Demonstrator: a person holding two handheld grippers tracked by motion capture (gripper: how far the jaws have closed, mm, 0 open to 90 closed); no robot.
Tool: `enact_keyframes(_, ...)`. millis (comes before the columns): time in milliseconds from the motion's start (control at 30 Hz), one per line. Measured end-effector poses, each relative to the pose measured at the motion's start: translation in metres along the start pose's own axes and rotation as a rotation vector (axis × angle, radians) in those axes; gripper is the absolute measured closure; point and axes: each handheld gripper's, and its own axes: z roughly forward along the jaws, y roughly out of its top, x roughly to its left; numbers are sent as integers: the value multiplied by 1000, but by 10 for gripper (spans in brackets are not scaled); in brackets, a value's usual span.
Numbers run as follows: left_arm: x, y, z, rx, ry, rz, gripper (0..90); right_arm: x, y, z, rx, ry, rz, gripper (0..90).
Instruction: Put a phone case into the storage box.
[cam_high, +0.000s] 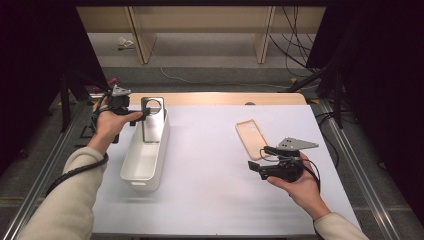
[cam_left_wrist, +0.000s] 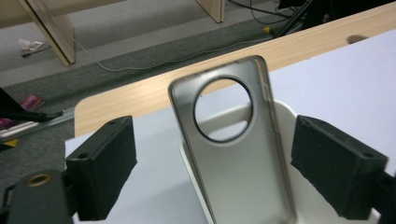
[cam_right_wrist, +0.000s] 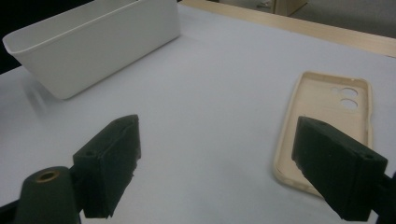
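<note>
Left gripper (cam_high: 141, 114): jaws spread around grey translucent phone case (cam_left_wrist: 233, 154) standing in white plastic bin (cam_high: 145, 162). Right gripper (cam_high: 256, 161): jaws apart, empty, beside beige phone case (cam_high: 251, 137).

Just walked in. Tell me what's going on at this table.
A person holds a gripper in each hand. The left gripper is open at the far end of a white bin, where a grey phone case with a round hole stands upright between its jaws, untouched. The right gripper, also open, hovers beside a beige phone case lying flat on the table.
</note>
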Motion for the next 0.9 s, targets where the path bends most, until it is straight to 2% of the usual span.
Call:
enact_keyframes(267,-16,-23,-40,-62,-50,18,91,-2,0,0,-1,-12,7,164)
enact_keyframes(400,-26,-36,-59,-100,-78,7,69,-4,1,0,-1,-16,10,164)
enact_keyframes(500,-37,-48,-68,-91,-117,20,37,-6,1,0,-2,-20,13,164)
enact_keyframes(667,-55,-63,-80,-76,-159,48,3,-8,1,-2,-5,-26,20,164)
enact_keyframes(900,-84,-80,-98,-85,-197,80,0,-13,2,-4,-14,-38,25,164)
